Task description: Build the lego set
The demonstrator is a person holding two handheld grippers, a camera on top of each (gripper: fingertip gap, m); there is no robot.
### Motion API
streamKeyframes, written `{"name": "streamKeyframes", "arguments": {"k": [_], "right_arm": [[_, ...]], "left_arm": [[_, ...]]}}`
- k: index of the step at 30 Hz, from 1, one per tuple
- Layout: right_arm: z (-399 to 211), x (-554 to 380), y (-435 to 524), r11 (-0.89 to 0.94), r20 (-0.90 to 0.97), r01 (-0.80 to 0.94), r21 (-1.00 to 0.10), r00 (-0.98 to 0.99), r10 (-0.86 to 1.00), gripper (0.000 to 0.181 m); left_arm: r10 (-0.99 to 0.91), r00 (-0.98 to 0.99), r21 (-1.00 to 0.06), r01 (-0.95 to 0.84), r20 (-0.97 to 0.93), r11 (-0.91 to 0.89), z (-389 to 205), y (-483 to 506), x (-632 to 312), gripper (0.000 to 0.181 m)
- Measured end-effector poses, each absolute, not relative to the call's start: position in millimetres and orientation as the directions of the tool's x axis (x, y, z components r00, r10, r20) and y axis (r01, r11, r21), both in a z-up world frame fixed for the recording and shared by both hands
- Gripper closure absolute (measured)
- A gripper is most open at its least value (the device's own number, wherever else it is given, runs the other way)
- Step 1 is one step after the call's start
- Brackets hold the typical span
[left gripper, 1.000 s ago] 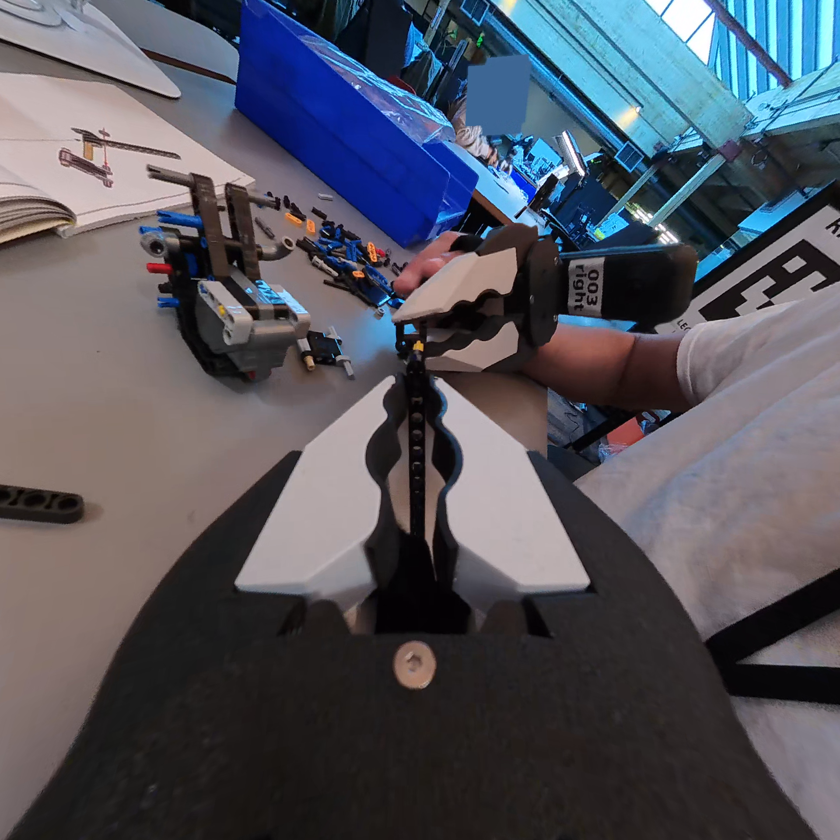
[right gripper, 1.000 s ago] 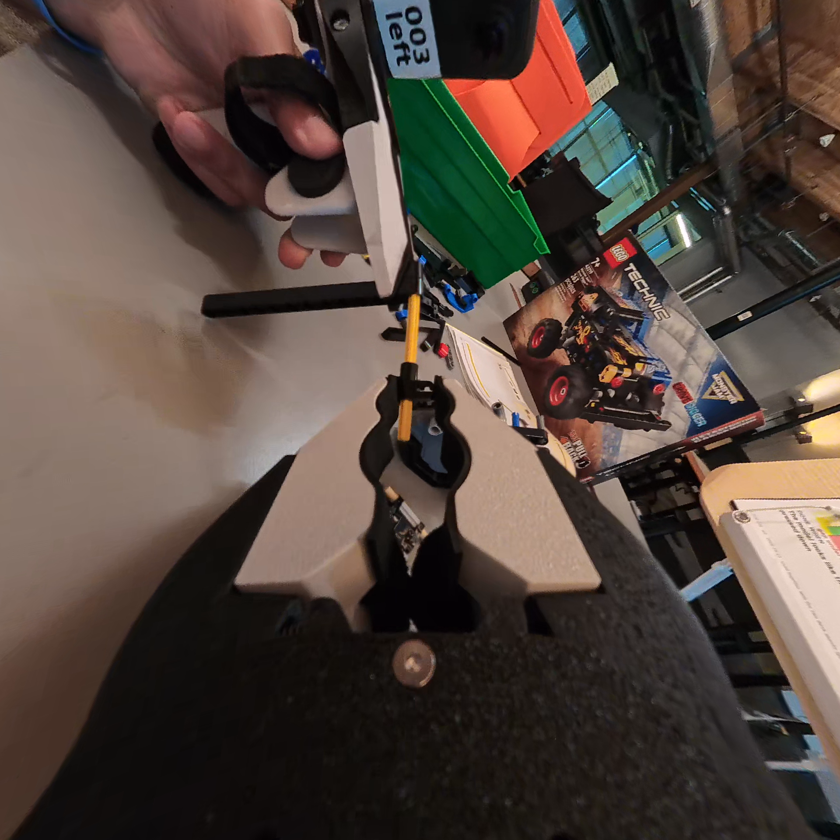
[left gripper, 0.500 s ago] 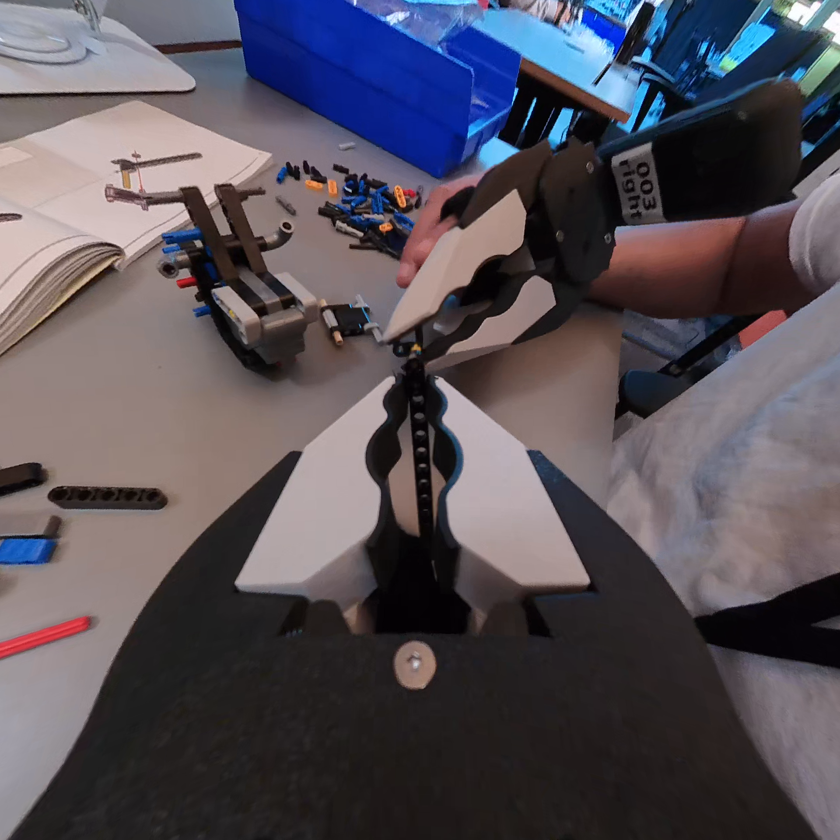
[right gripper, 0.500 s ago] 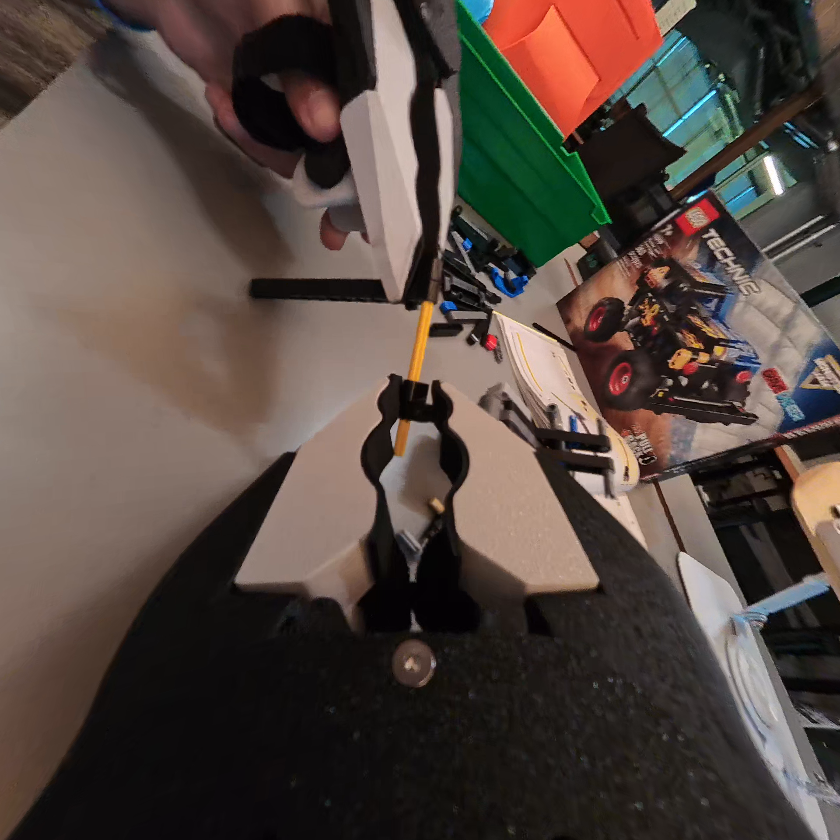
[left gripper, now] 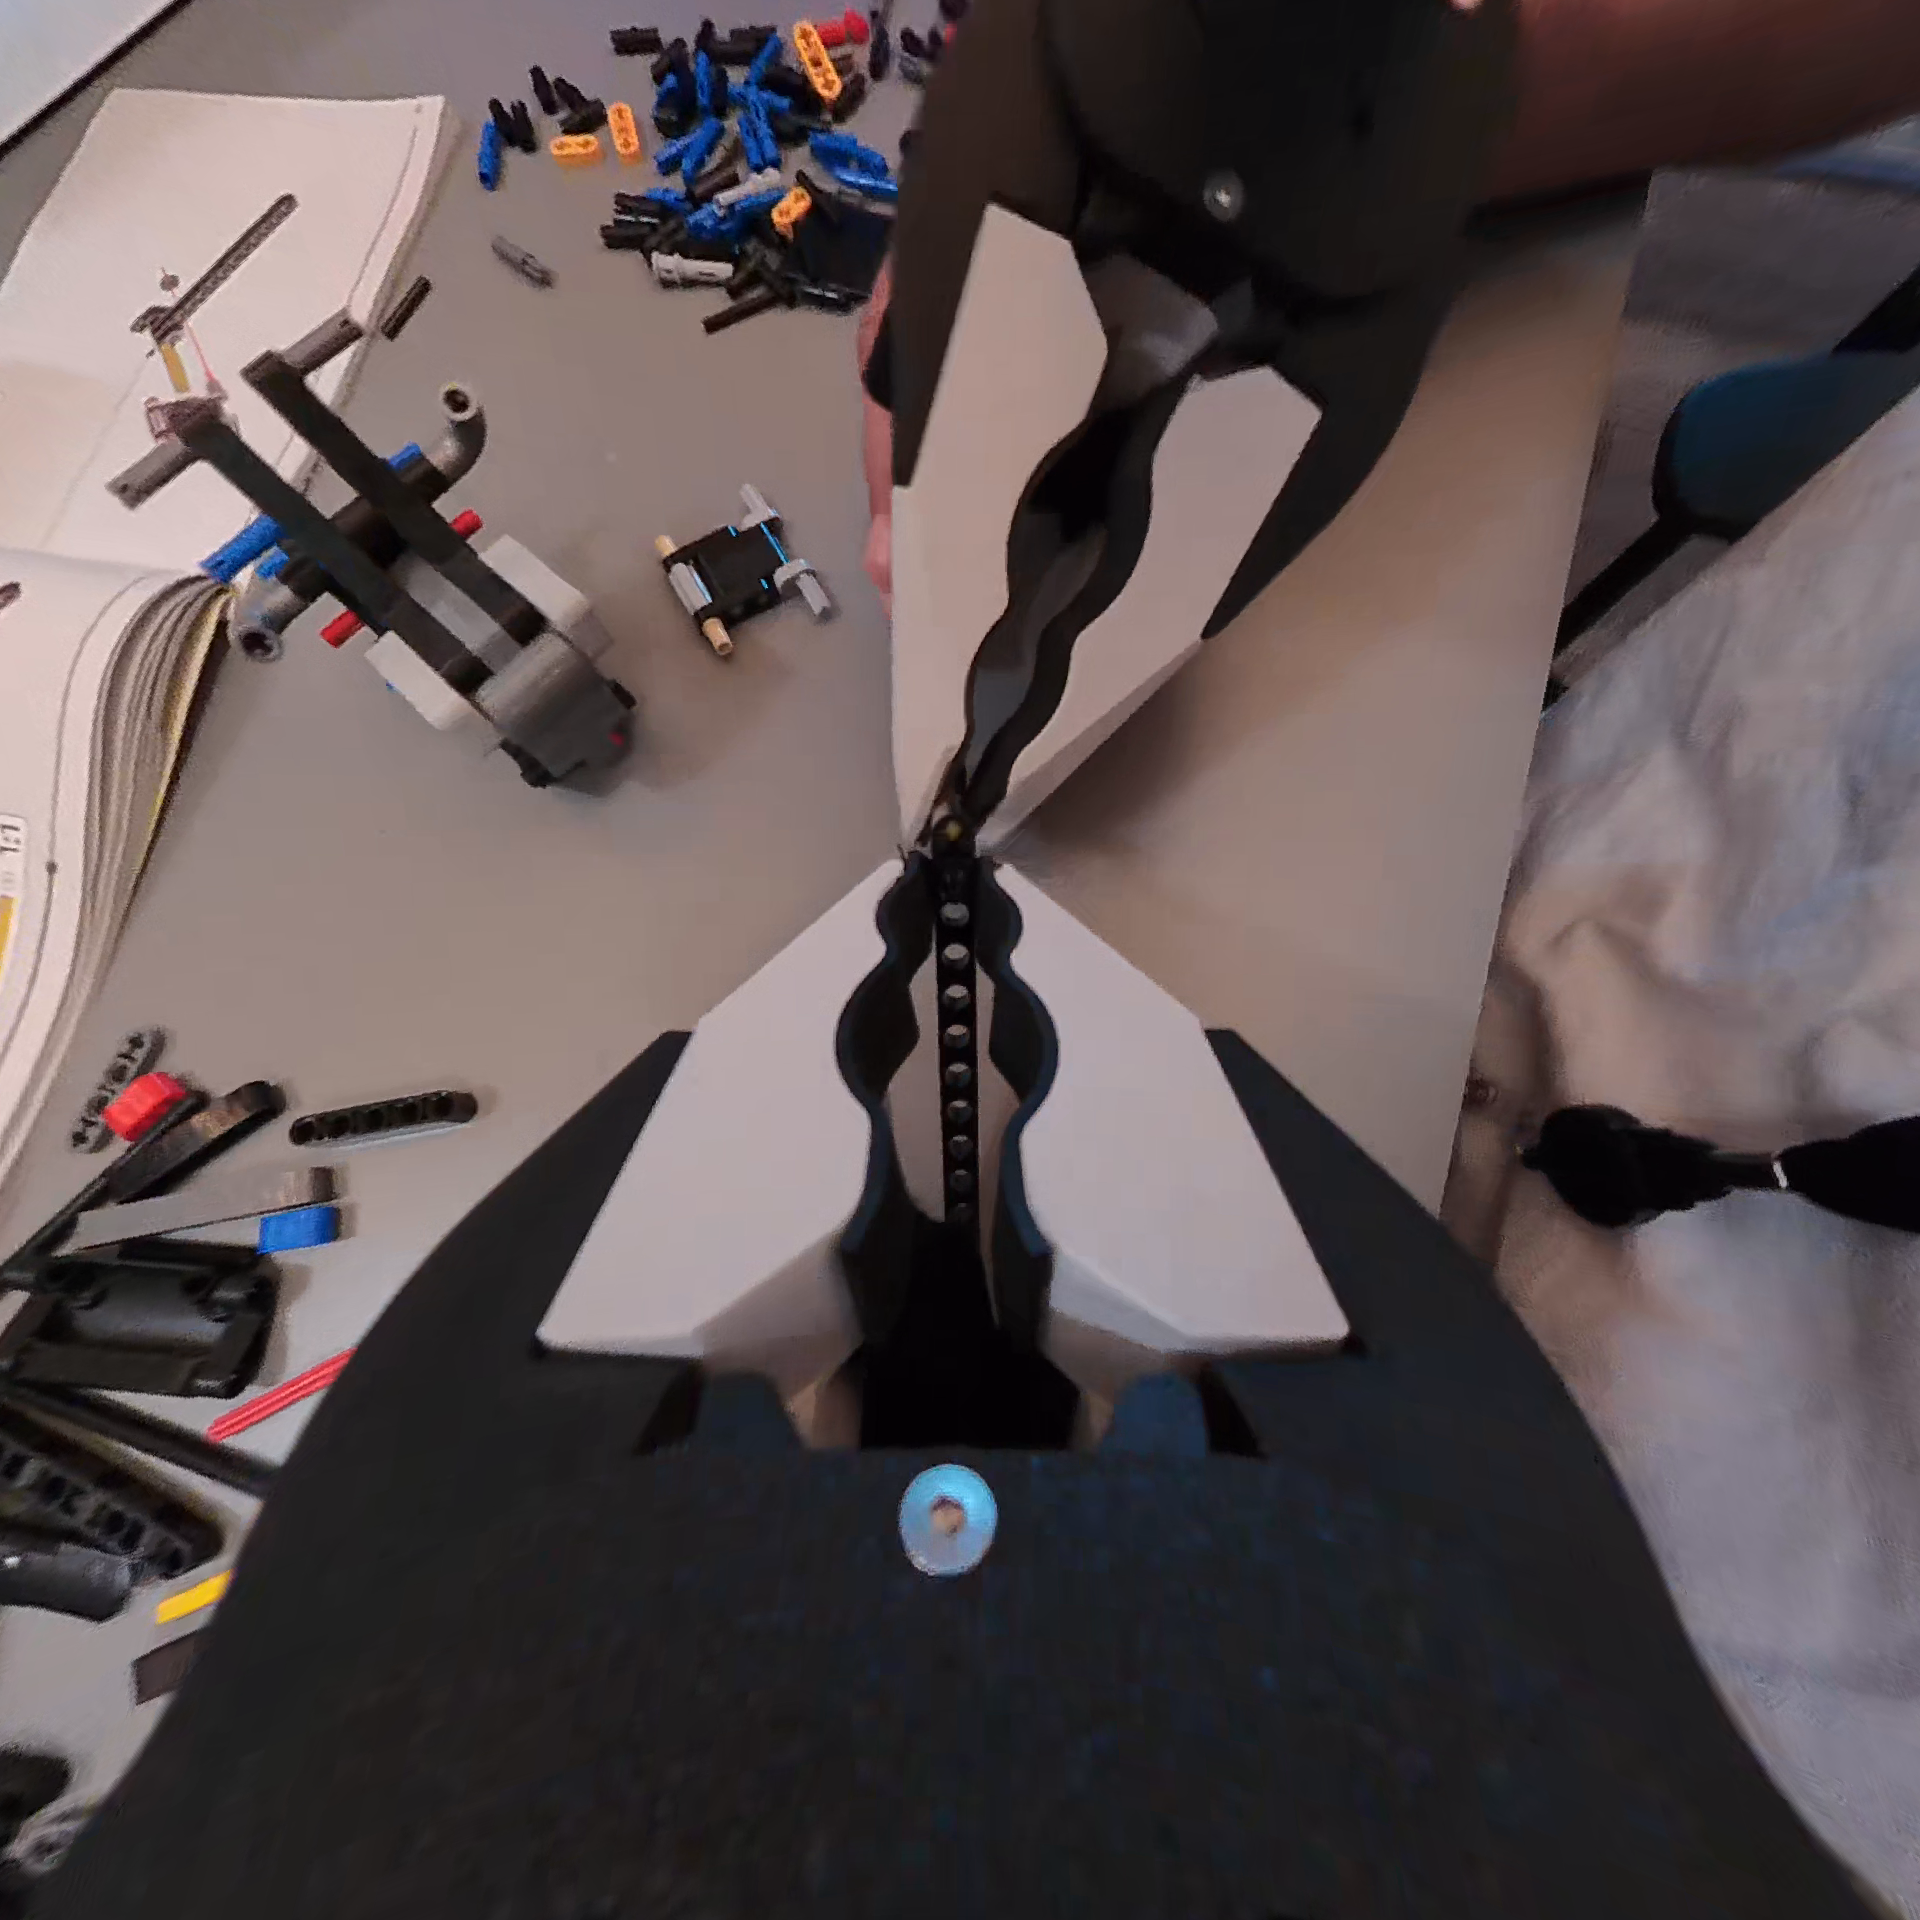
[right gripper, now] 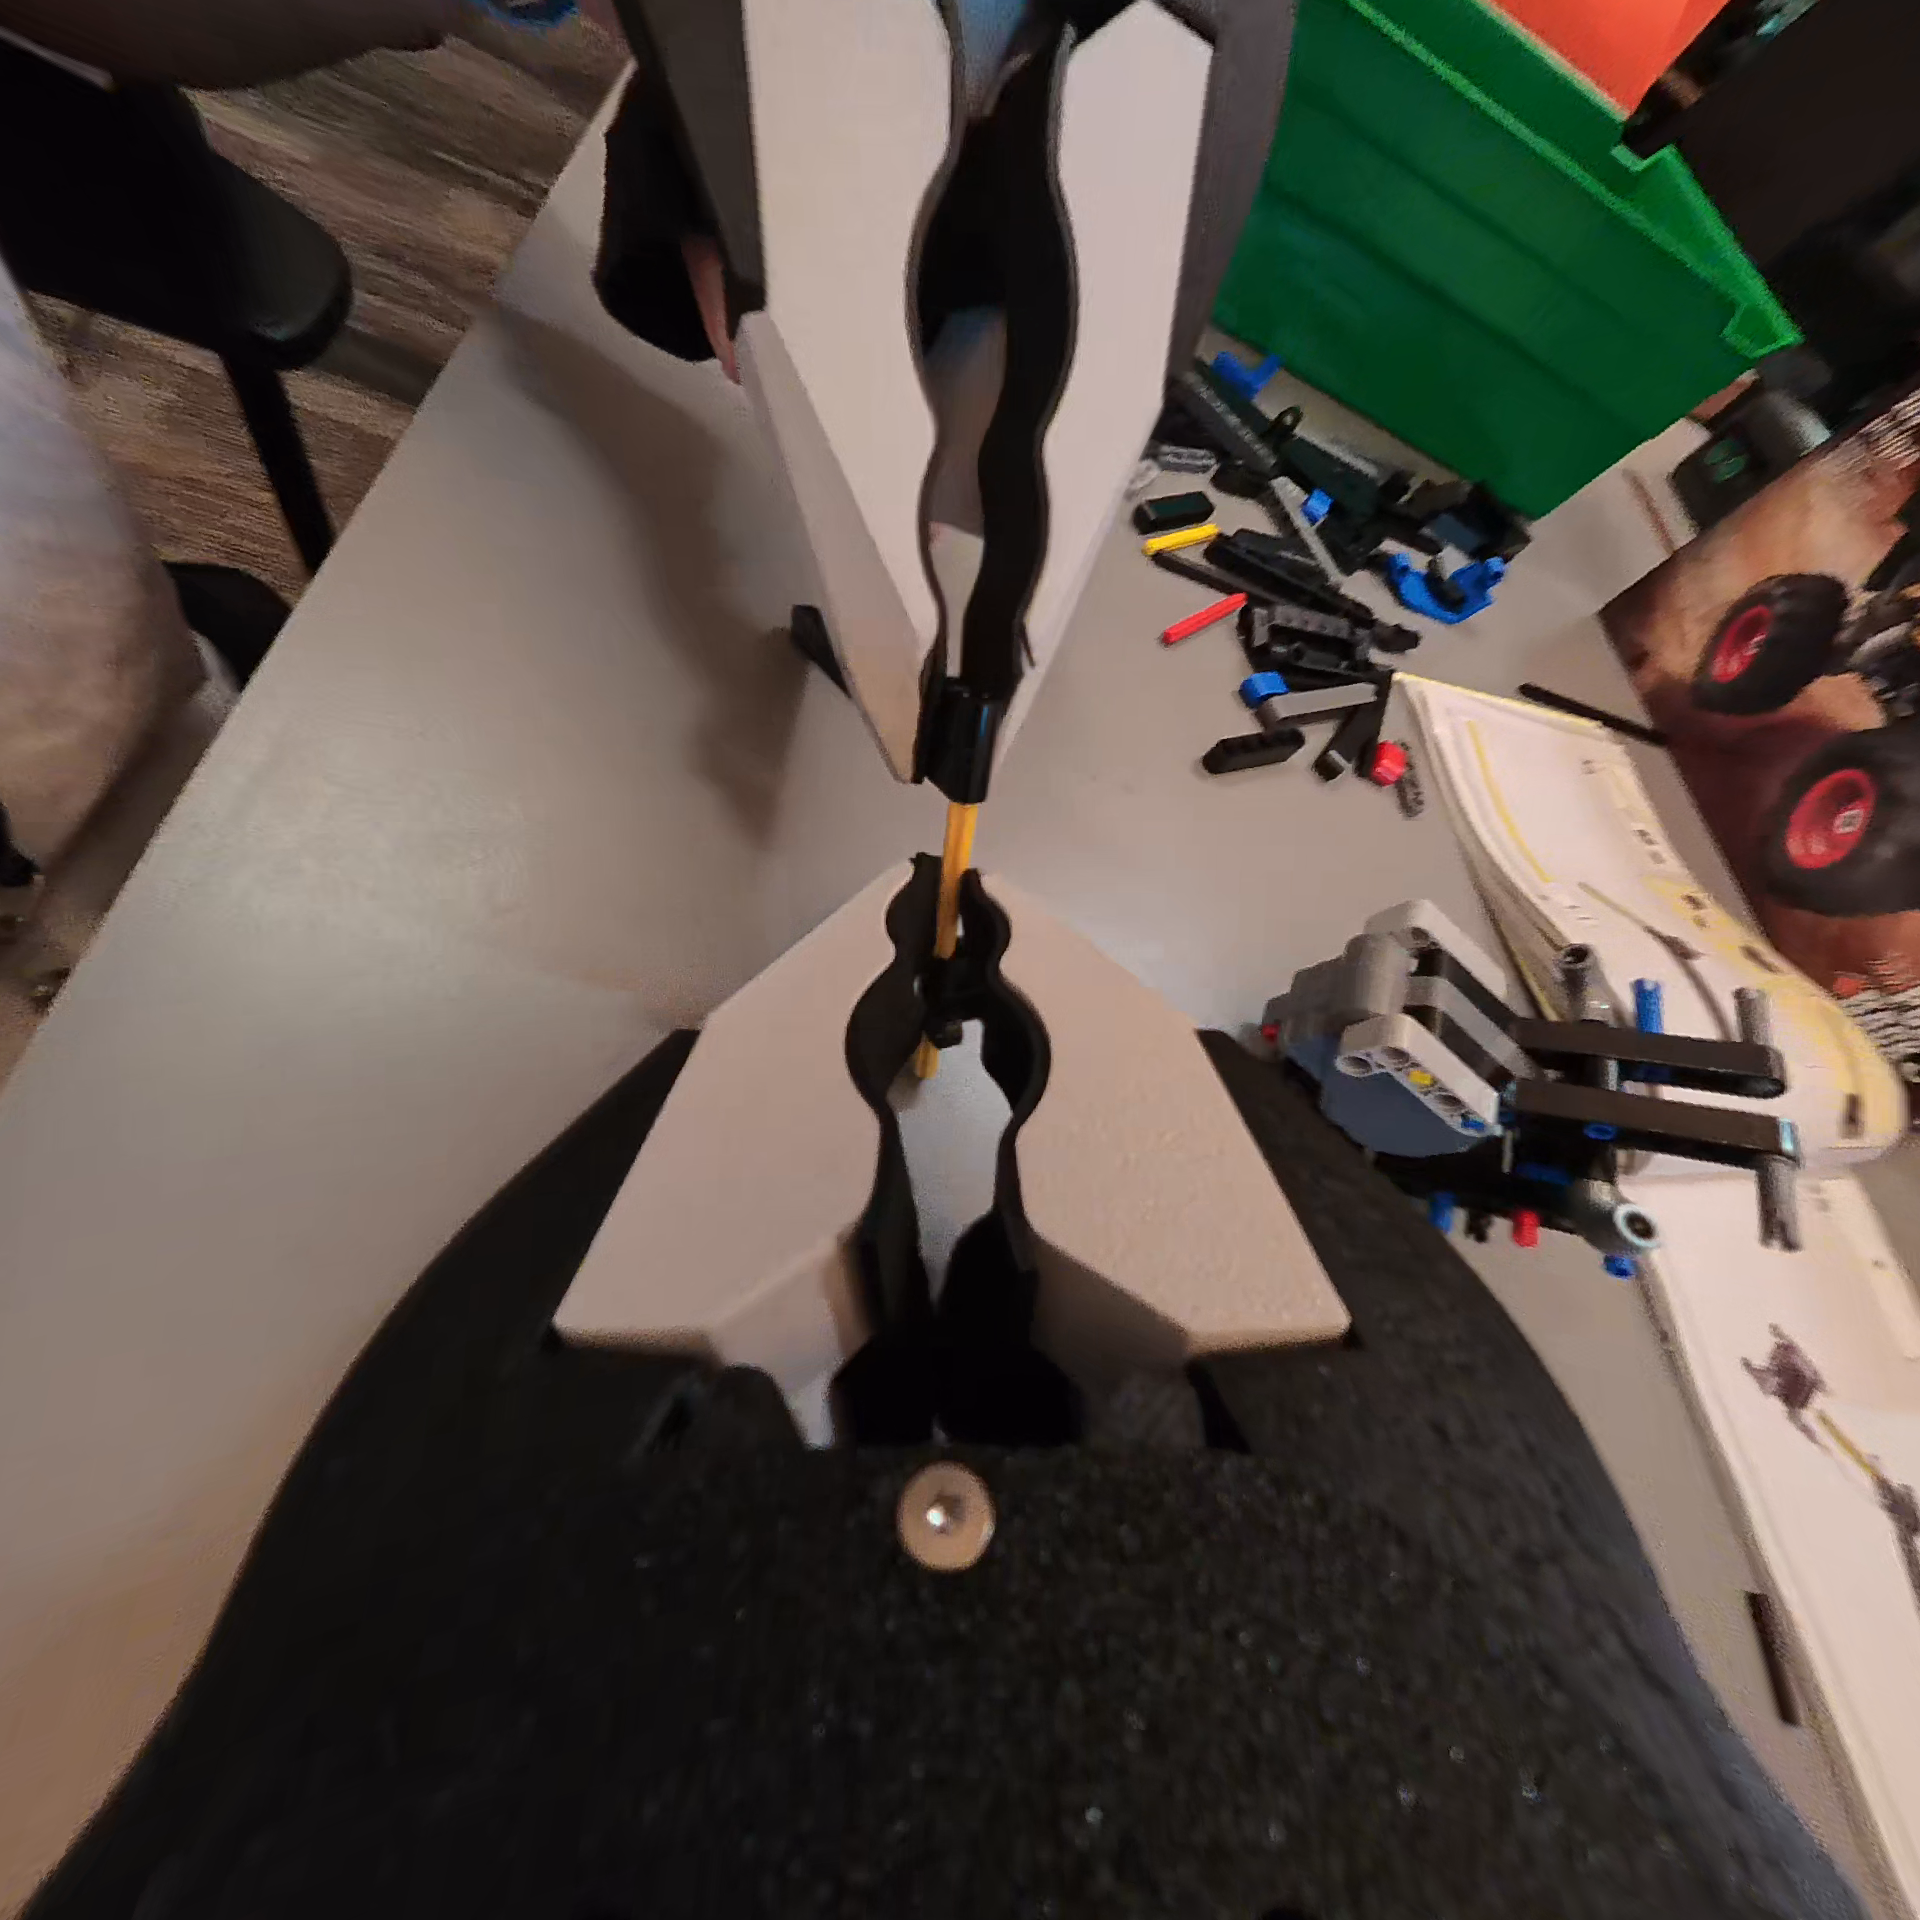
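My left gripper [left gripper: 951,878] is shut on a long black beam with holes [left gripper: 956,1039], seen end-on as a black tip in the right wrist view [right gripper: 961,740]. My right gripper [right gripper: 943,883] is shut on a thin yellow axle [right gripper: 954,842] with a small black connector [right gripper: 940,997] on it. The axle's end meets the beam's end. The two grippers face each other tip to tip above the table; the right one shows in the left wrist view [left gripper: 961,821], the left one in the right wrist view [right gripper: 951,764]. The grey and black partial model [left gripper: 447,613] lies on the table.
An open instruction booklet [left gripper: 135,343] lies by the model. A small black sub-assembly [left gripper: 740,571] sits near it. Loose small parts [left gripper: 727,156] lie farther back, long black parts [left gripper: 135,1299] at left. A green bin [right gripper: 1475,239] and the set's box [right gripper: 1808,727] stand beyond. Less than 4 cm separates the two grippers' tips.
Both grippers have tilted downward, so the views now look down on the table. They have turned to face each other in line, the axle still at the beam's end.
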State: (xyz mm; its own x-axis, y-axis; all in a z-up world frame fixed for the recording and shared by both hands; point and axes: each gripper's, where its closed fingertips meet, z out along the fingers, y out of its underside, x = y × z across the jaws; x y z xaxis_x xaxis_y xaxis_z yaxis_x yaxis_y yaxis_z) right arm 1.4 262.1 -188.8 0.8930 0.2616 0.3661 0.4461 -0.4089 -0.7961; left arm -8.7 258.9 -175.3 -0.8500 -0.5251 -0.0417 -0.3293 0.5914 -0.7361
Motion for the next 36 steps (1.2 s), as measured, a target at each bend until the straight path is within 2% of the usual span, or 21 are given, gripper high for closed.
{"name": "streamKeyframes", "arguments": {"k": [6,11,15,19,21,27,36], "right_arm": [[-189,-7,257,-0.429,0.247,0.382,-0.819,0.908,0.337,0.179],[-178,-2,253,-0.415,0.196,0.317,-0.853,0.931,0.309,0.178],[-177,6,254,-0.471,0.146,0.254,-0.845,0.957,0.252,0.178],[-172,8,255,-0.454,0.176,0.268,-0.850,0.956,0.235,0.178],[-168,10,255,-0.433,0.194,0.276,-0.858,0.955,0.225,0.178],[-143,12,253,-0.283,0.161,0.223,-0.933,0.961,0.226,0.178],[-133,8,250,-0.210,0.241,0.290,-0.934,0.942,0.233,0.178]], "left_arm": [[-0.407,-0.909,-0.687,-0.238,-0.091,0.686,-176,256,-15,0.175],[-0.350,-0.926,-0.692,-0.162,-0.138,0.703,-165,252,-9,0.175],[-0.341,-0.917,-0.704,-0.102,-0.207,0.703,-163,252,0,0.175],[-0.337,-0.912,-0.699,-0.085,-0.232,0.710,-161,251,4,0.175],[-0.352,-0.906,-0.712,-0.086,-0.235,0.697,-156,250,6,0.175],[-0.429,-0.884,-0.838,-0.085,-0.186,0.540,-125,239,12,0.175],[-0.420,-0.880,-0.848,-0.041,-0.220,0.528,-115,234,6,0.175]]}}
